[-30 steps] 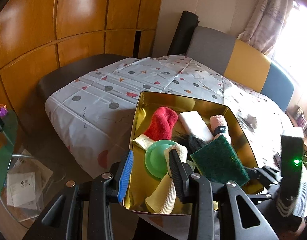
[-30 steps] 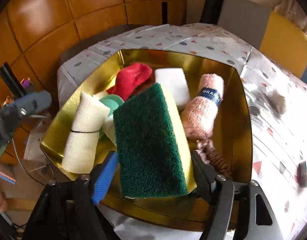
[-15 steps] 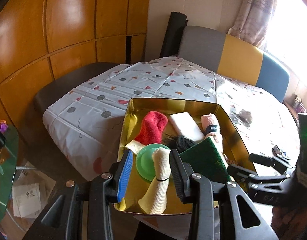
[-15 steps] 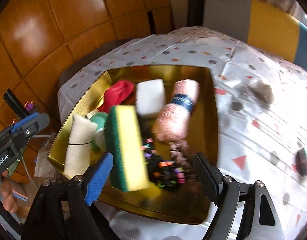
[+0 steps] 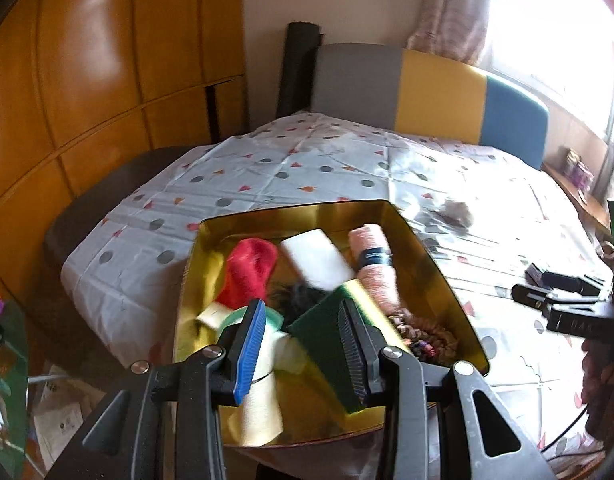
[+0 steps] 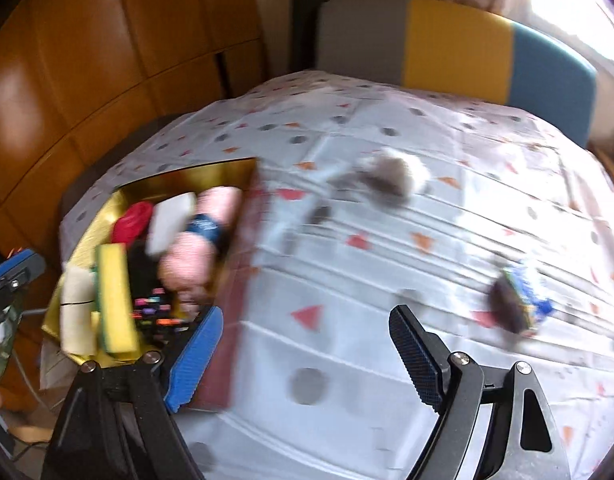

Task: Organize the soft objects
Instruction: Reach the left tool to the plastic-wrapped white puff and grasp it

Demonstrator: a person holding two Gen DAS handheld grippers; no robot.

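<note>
A: Left wrist view: status?
B: Left gripper (image 5: 303, 344) hangs above the gold tray (image 5: 439, 264), fingers partly spread, empty. The sponge (image 5: 327, 320) lies inside.
A: Right wrist view?
B: Right gripper (image 6: 303, 356) has just been opening, empty, over the desk (image 6: 347, 360). Next, probably fetch the grey fluffy ball (image 6: 391, 176).

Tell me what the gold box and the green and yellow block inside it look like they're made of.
Gold box: probably thin metal, since its walls shine like mirrors. Green and yellow block: looks like a foam sponge, matte yellow with a rough dark green scouring face.
</note>
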